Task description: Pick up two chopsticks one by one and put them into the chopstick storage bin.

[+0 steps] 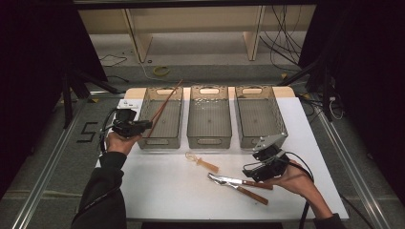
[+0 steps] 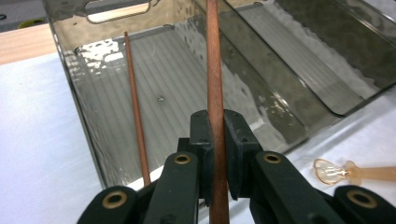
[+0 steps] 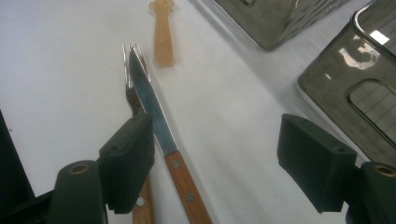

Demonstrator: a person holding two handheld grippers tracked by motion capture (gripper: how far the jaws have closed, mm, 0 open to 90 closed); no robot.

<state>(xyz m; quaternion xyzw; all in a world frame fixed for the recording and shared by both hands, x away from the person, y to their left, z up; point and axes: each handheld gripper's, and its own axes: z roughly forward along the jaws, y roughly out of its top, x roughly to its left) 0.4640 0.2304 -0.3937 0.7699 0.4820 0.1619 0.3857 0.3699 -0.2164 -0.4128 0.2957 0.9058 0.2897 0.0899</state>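
Open right gripper (image 3: 217,161) over knife (image 3: 154,116), fork (image 3: 132,95).

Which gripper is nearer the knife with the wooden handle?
Right. The right gripper hovers open just above the knife; the left gripper is across the table, shut on a chopstick.

Matt wooden chopstick (image 2: 214,70); glossy, seemingly plastic smoked bin (image 2: 154,70).

A white bench (image 1: 162,191) stands on a grey floor (image 1: 47,157) in dim light, with dark surroundings at nine and three o'clock. At twelve o'clock is pale wooden shelving (image 1: 191,24). Black cables (image 1: 282,47) trail at one o'clock; a yellow ring (image 1: 161,71) lies at eleven.
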